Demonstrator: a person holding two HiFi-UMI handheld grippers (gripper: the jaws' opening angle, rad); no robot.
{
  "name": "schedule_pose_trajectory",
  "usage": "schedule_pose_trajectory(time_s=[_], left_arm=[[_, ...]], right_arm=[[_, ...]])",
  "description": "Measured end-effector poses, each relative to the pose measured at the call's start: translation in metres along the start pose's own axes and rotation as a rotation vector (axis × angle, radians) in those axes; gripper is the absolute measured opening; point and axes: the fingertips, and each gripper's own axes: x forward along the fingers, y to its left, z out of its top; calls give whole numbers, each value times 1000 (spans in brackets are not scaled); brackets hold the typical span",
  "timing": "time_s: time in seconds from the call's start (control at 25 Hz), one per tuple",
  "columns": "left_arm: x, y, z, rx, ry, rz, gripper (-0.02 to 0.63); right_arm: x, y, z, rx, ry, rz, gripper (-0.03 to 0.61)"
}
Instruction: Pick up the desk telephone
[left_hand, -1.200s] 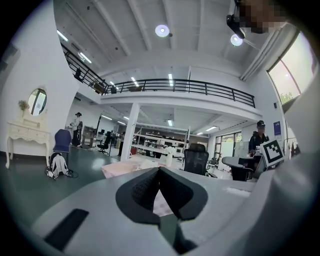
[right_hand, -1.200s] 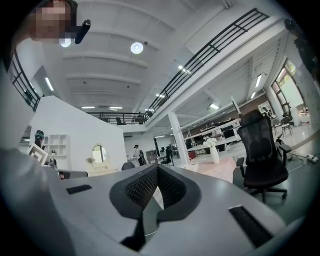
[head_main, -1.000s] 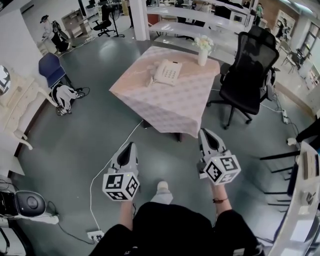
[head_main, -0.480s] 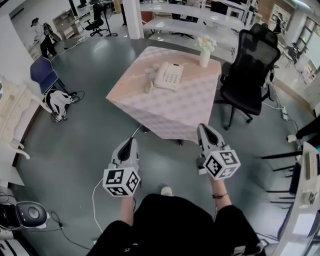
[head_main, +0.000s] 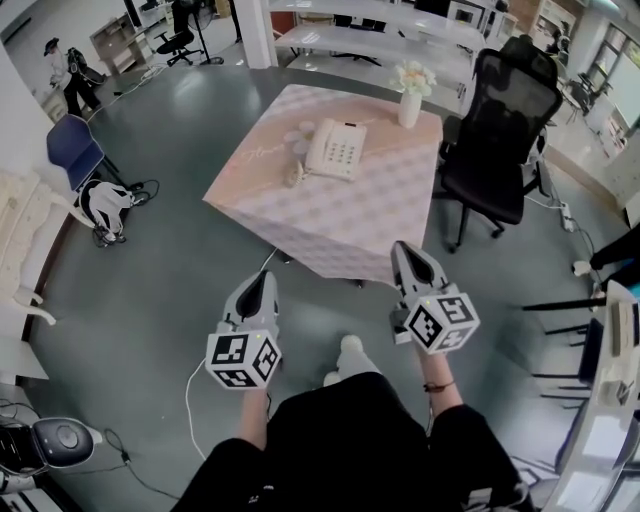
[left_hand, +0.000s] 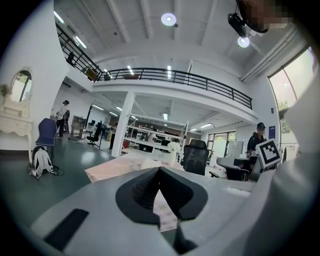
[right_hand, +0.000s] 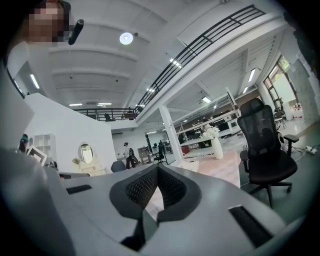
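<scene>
**Desk telephone on the table, both grippers empty**

Desk telephone (head_main: 335, 148) is white and sits around the middle of the pink-clothed table (head_main: 330, 225). A vase of white flowers (head_main: 409, 95) is at the table's far edge, and a black office chair (head_main: 500, 130) is just off to the right. Left gripper (head_main: 262, 281) and right gripper (head_main: 403, 250) are both held out over the grey floor (head_main: 150, 290), short of the table's near corner and well apart from the phone. Jaws on each are pinched fully together with nothing between them.
</scene>
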Motion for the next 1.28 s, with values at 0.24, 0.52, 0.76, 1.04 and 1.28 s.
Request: schedule_pose_trajectory(time_s=[0.24, 0.52, 0.76, 1.04, 1.28], left_arm=[[35, 18, 0, -13, 16, 6, -2], [103, 43, 10, -16, 37, 9, -2], [165, 63, 23, -24, 64, 0, -2], [231, 75, 26, -21, 110, -21, -2], [278, 82, 23, -25, 158, -50, -2]], right_arm=[[37, -16, -1, 5, 15, -6, -9], [108, -47, 5, 18, 28, -4, -8], [168, -69, 15, 27, 54, -5, -8], [220, -104, 10, 56, 79, -19, -8], [253, -125, 1, 74, 107, -29, -9]])
